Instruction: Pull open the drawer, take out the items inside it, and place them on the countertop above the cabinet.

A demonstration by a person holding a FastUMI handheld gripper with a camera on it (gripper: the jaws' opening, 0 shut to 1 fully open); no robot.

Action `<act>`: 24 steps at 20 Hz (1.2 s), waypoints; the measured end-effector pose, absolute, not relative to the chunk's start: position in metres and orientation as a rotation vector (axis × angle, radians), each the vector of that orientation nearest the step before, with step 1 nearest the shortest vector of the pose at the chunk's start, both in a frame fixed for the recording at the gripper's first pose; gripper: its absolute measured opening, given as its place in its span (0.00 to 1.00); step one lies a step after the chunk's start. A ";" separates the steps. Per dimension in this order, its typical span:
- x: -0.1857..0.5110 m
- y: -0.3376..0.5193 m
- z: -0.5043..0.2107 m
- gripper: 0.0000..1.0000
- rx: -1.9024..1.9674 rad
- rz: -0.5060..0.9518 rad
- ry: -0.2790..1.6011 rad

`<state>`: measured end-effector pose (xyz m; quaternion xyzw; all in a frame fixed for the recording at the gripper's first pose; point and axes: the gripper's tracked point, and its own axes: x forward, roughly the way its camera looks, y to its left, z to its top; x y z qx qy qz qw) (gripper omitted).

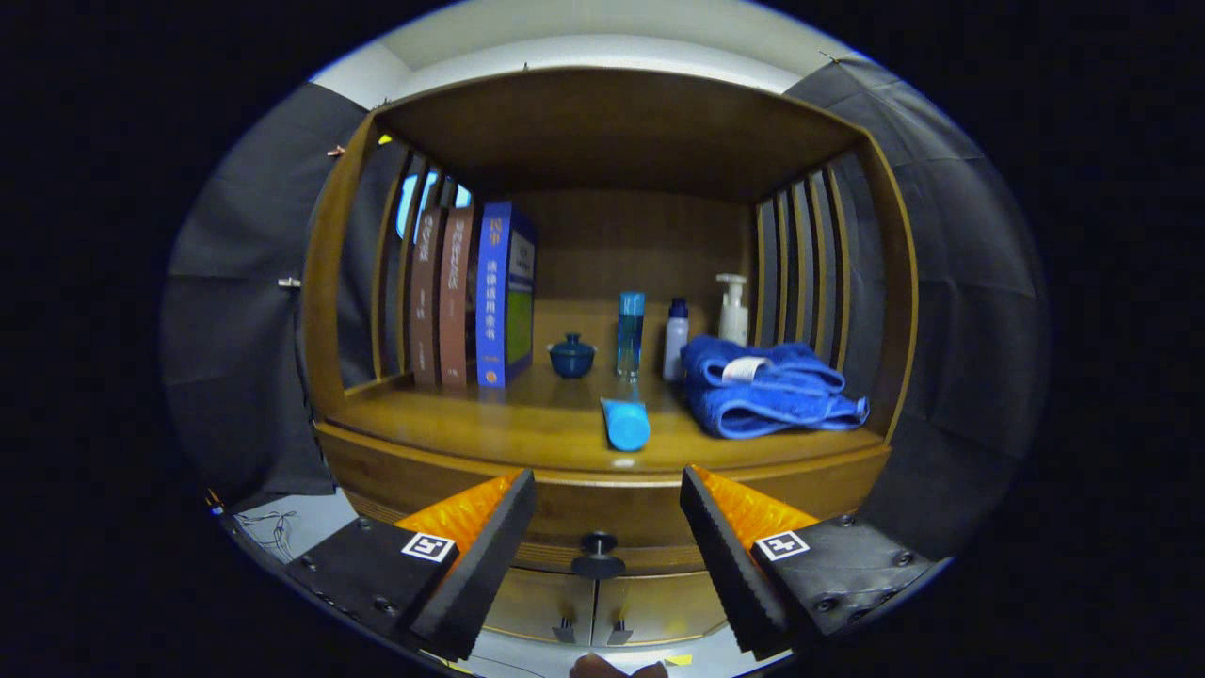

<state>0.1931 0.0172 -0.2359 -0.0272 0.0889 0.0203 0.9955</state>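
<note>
Black cloth hangs on both sides of a wooden cabinet (602, 508) that has an open shelf bay on top, with slatted side walls and a wooden roof over it. On the countertop (471, 428) three books (471, 297) stand upright against the left slats, two brown ones and a blue one beside them. Just right of the books sits a small dark blue lidded cup (571, 357), and next to it a tall clear blue bottle (630, 332), then a white bottle with a blue cap (675, 340), and behind those a white pump bottle (732, 309) near the right slats. A folded blue towel (767, 395) lies in the right part of the countertop, in front of the pump bottle. A light blue tube (625, 423) lies flat near the front edge, pointing toward the back, well apart from the towel. Below the countertop edge runs the drawer (565, 523) front, closed, with its dark round knob (597, 554) sticking out at the middle. The gripper (608, 546) hangs in front of the cabinet with its fingers spread wide, and the knob sits in the gap between them, touched by neither. Under the drawer two cabinet doors (593, 607) meet at a centre seam with small handles.
</note>
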 end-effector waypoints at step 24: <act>-0.011 0.020 0.038 0.98 0.074 0.105 -0.001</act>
